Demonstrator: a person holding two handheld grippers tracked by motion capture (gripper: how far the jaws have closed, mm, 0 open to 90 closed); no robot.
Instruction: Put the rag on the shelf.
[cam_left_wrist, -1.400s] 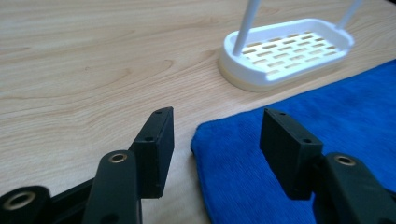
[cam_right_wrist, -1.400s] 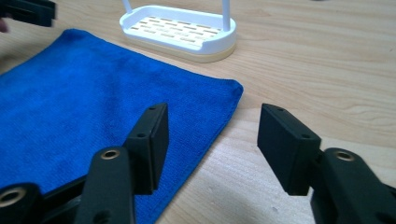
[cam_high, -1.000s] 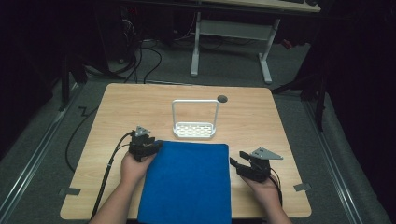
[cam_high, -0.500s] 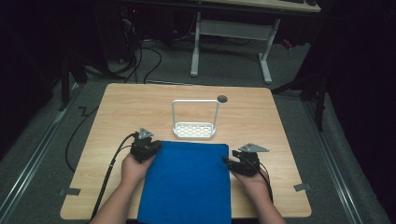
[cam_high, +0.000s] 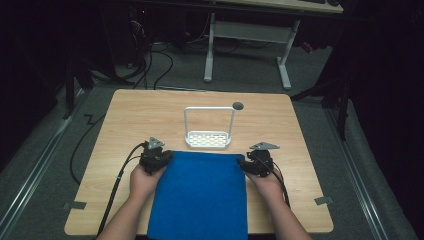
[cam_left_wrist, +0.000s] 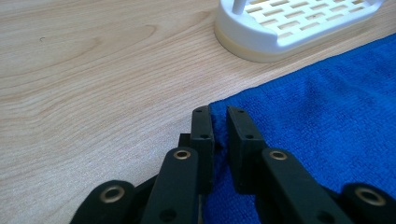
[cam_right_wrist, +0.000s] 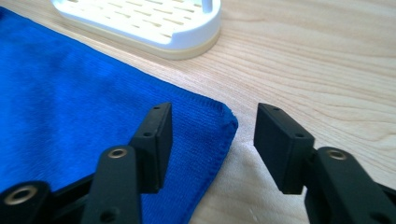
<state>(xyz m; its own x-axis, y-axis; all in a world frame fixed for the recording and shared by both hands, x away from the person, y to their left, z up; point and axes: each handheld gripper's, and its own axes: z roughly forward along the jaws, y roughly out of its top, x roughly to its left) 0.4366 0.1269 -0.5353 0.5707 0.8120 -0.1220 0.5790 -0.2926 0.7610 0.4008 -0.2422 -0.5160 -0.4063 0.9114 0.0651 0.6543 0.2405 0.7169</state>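
- Towel (cam_high: 200, 192), blue, flat on the surface (cam_high: 130, 120), near edge hanging toward the person, far edge just short of the white rack (cam_high: 208, 138).
- Left claw (cam_high: 159, 159) at the far left corner of the towel; in the left gripper view, jaws nearly together, clamped on a pinch of cloth at that corner (cam_left_wrist: 219, 122).
- Right claw (cam_high: 248, 165) at the far right corner; in the right gripper view, jaws apart and just now closing, straddling the corner (cam_right_wrist: 219, 122), one jaw over the cloth, the other over bare wood, pads not yet pressing.
- Step in hand, by judgement: taking hold of both far corners, likely to lift or fold; left side secured, right side halfway there.
- Next move: bring the right jaws together on the corner, low enough to catch the hem and not just skim over it.
- After that: raise both corners evenly, keeping the cloth taut between them.
- Risk: hem slipping out on the right if the jaws close too high; rack close ahead, so little room for a forward push.
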